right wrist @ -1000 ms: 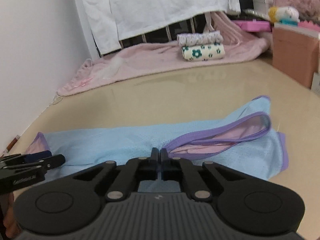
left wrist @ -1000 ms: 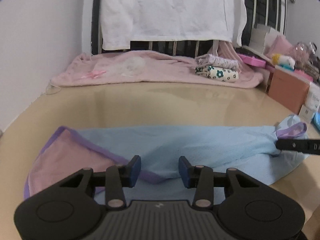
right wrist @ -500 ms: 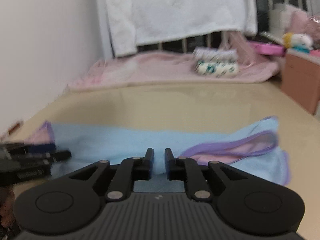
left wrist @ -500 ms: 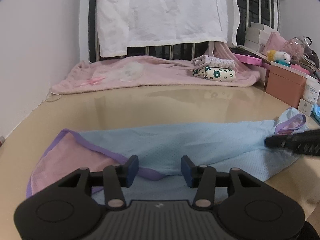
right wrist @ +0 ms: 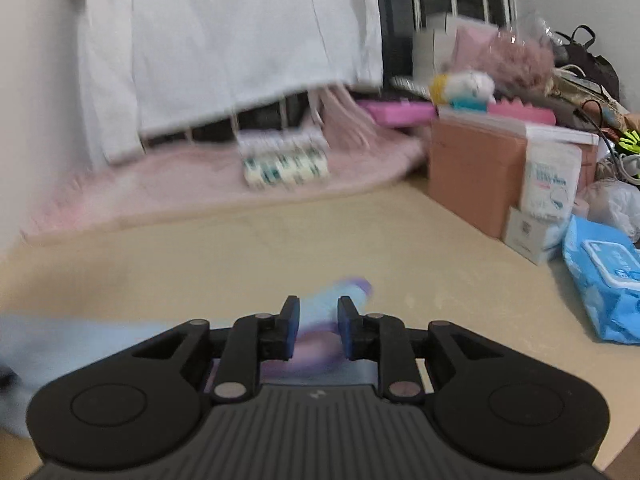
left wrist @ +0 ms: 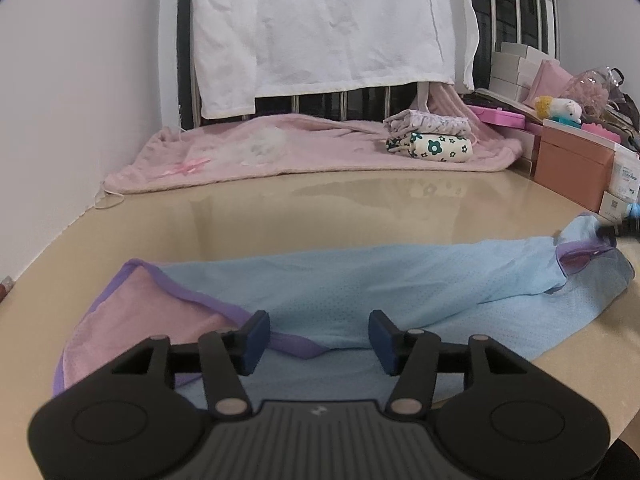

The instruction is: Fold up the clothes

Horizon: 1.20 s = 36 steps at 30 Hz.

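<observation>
Left gripper [left wrist: 319, 336] wide open over blue garment [left wrist: 360, 284]; right gripper [right wrist: 318, 320] part-open, straddling its corner.

Bare tabletop [left wrist: 320, 216] ahead — boxes [right wrist: 476, 176] crowd the right edge.

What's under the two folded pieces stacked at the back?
The folded stack sits on a pink blanket spread at the far end of the table. The blanket hides the tabletop beneath it, so whatever else lies under there cannot be seen.
</observation>
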Each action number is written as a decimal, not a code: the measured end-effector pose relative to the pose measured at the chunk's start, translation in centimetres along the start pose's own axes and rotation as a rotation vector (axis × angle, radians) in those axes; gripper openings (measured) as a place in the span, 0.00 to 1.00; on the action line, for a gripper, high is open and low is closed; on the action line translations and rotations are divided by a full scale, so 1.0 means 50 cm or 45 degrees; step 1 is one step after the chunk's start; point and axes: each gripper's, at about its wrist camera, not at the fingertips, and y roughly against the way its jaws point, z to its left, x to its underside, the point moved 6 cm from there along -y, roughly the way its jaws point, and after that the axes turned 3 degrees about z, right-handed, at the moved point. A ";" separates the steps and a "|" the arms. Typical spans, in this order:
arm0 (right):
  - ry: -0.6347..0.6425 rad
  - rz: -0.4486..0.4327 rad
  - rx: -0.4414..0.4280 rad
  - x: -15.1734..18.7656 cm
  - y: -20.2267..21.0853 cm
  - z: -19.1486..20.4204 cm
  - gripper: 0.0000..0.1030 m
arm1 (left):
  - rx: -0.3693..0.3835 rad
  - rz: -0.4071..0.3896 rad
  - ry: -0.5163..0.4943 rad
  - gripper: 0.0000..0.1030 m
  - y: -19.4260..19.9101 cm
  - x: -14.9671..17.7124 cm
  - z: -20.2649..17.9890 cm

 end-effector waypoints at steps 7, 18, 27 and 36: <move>-0.167 -0.092 -0.012 0.038 0.043 -0.043 0.49 | 0.022 -0.002 0.000 0.56 0.001 0.001 0.003; -0.042 -0.068 0.042 0.074 0.000 0.006 0.11 | 0.018 0.000 -0.008 0.56 0.002 0.002 0.001; 0.072 -0.119 -0.109 0.046 0.038 0.096 0.10 | -0.012 0.041 0.027 0.70 0.005 -0.003 0.008; 0.473 -0.029 -0.388 0.084 0.054 0.356 0.12 | -0.079 -0.056 0.409 0.71 0.122 -0.019 0.150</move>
